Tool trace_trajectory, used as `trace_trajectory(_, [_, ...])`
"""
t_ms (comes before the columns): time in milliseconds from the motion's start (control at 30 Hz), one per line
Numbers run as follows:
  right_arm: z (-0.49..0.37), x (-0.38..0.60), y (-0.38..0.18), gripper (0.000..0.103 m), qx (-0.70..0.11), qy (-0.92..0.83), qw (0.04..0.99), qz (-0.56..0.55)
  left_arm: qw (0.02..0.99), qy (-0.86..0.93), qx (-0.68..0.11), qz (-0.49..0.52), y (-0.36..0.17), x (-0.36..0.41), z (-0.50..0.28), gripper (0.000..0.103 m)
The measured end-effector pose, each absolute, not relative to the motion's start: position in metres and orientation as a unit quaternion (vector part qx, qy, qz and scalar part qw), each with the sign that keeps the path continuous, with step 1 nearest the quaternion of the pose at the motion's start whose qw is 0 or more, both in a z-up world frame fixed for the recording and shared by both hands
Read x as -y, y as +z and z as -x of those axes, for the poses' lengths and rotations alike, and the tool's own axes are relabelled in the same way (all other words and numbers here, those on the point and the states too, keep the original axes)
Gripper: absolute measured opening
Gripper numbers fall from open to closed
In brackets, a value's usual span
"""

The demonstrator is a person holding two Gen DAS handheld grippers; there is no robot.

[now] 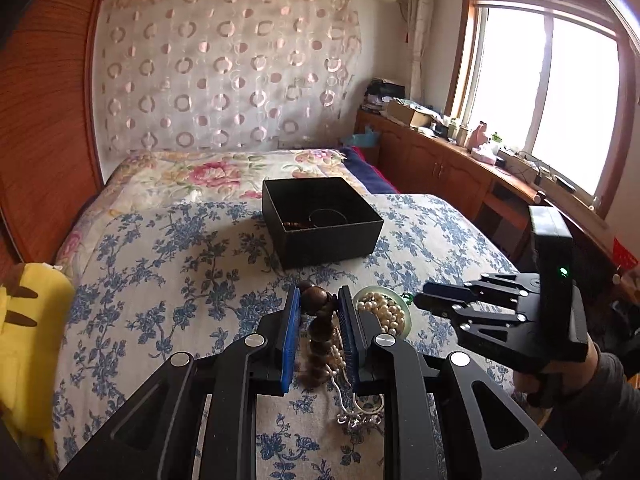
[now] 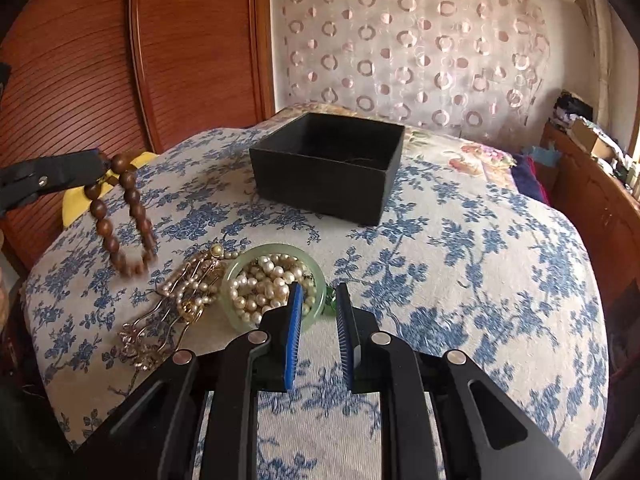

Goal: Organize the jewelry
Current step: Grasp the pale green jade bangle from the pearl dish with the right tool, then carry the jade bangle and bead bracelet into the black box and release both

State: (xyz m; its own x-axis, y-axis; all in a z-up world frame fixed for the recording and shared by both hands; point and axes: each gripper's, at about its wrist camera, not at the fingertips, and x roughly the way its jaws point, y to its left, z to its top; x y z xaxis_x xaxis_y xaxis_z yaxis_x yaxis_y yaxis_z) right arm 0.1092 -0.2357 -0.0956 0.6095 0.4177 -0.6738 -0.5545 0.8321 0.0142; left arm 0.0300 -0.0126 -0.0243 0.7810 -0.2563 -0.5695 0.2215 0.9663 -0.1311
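in the left wrist view, the left gripper is seen at the lower centre of the frame, clenched on a wooden bead bracelet, whose dark brown beads are pinched between the blue pads and hang down in a loop below them. in the right wrist view the same bracelet is seen at the left of the frame, dangling from the left gripper above the blue floral bedspread, its lower beads blurred. the right gripper is shown at the lower centre of its own view, released, with nothing between its blue pads; in the left wrist view it is seen at the right of the frame, held in a gloved hand. a pale green bangle is laid flat on the bedspread just ahead of the right gripper, and a pearl necklace is heaped inside it. a tangle of gold chains and small pearls is spread just left of the bangle. a small green item is glimpsed at the bangle's right edge, too small to be identified. an open black box is set further back on the bed, in the upper centre of both views, and some dark beads and a thin dark ring are seen on its floor in the left wrist view. a yellow plush toy is seen at the left edge of the left wrist view.
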Motion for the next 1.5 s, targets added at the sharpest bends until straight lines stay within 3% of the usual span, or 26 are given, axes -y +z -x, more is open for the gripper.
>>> trace_trajectory(1000, [-0.162, 0.212, -0.110, 0.019, -0.413, 0.320, 0.845, 0.114, 0.942, -0.124, -0.310, 0.038, -0.032, 0.005, -0.032, 0.018])
trace_trajectory(1067, [-0.163, 0.212, -0.109, 0.014, -0.416, 0.326, 0.841, 0.112, 0.942, -0.125, -0.311, 0.038, -0.033, 0.005, -0.032, 0.018])
trace_trajectory(1233, [-0.158, 0.210, -0.107, 0.009, -0.409, 0.327, 0.843, 0.122, 0.941, -0.125, -0.311, 0.037, -0.033, 0.004, -0.032, 0.018])
trace_trajectory(1500, [-0.146, 0.216, -0.082, 0.008, -0.362, 0.318, 0.868, 0.121, 0.946, -0.123, -0.300, 0.026, -0.025, 0.006, -0.042, 0.018])
